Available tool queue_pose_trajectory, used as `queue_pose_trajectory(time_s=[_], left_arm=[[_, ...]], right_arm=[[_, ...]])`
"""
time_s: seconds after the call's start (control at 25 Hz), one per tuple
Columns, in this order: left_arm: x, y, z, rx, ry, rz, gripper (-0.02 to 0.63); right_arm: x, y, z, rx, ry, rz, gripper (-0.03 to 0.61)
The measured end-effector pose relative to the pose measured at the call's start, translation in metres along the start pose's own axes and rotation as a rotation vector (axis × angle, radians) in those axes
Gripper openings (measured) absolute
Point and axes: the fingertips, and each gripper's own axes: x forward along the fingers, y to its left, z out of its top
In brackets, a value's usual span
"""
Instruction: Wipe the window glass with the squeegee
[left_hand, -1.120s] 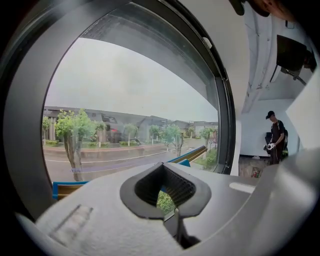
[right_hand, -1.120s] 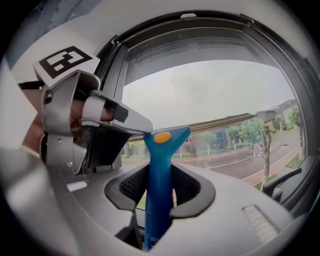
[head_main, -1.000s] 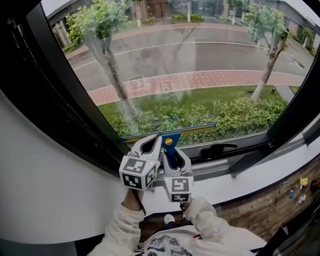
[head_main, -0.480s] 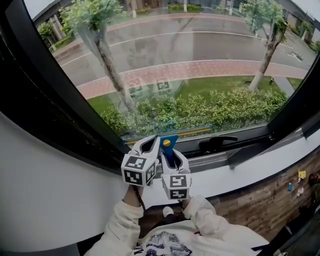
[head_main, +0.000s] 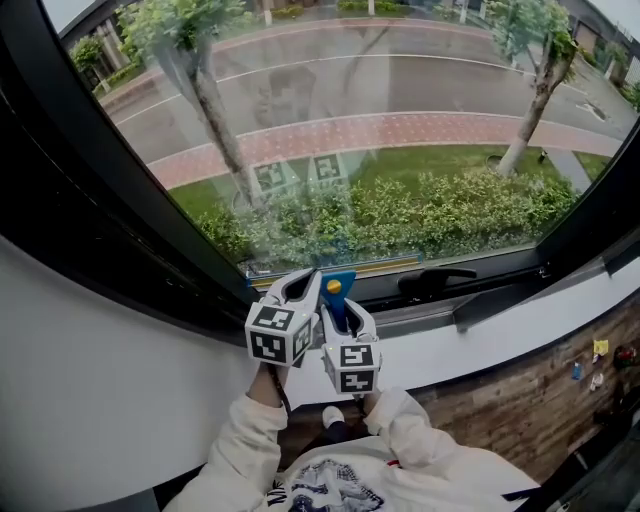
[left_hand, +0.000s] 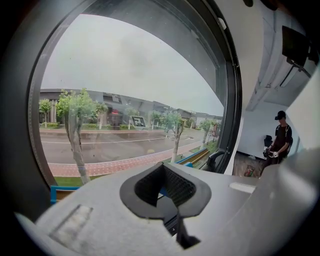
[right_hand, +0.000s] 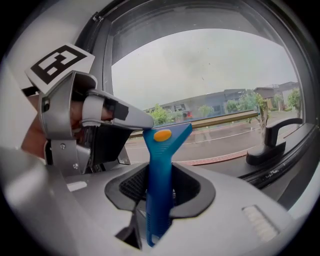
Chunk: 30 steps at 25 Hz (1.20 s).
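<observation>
Blue squeegee (head_main: 338, 291) stands upright; blade along the bottom of the window glass (head_main: 400, 120).

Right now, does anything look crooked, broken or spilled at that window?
Nothing broken or spilled. The blue plastic squeegee sits straight in the right tool, blade along the pane's bottom edge. The only oddity is a hazy streak on the window glass over one tree.

Left tool (head_main: 298, 285), jaws together and empty, is sitting just beside right tool (head_main: 345, 312), which is clamping the squeegee handle (head_main: 336, 292); both sleeved forearms (head_main: 245, 455) are reaching forward.
</observation>
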Motion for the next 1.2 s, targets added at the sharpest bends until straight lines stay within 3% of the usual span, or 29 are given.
queue_pose_trajectory(time_s=[0.16, 0.32, 0.52, 0.92, 1.2], left_arm=[[0.005, 0.001, -0.01, -0.008, 0.017, -0.002, 0.0], [0.01, 0.0, -0.024, -0.072, 0.048, -0.023, 0.0], [0.022, 0.007, -0.061, -0.14, 0.138, -0.022, 0.002], [0.006, -0.001, -0.068, -0.118, 0.142, -0.022, 0.002], [-0.023, -0.015, -0.052, -0.078, 0.066, -0.026, 0.002]], right_arm=[[0.001, -0.001, -0.008, 0.012, 0.04, 0.001, 0.138], [0.0, -0.003, -0.019, 0.002, 0.089, -0.008, 0.138], [-0.003, -0.001, -0.033, 0.05, 0.12, 0.017, 0.143], [-0.015, 0.005, -0.038, 0.056, 0.114, 0.037, 0.14], [-0.033, 0.005, -0.017, 0.013, 0.022, -0.003, 0.138]])
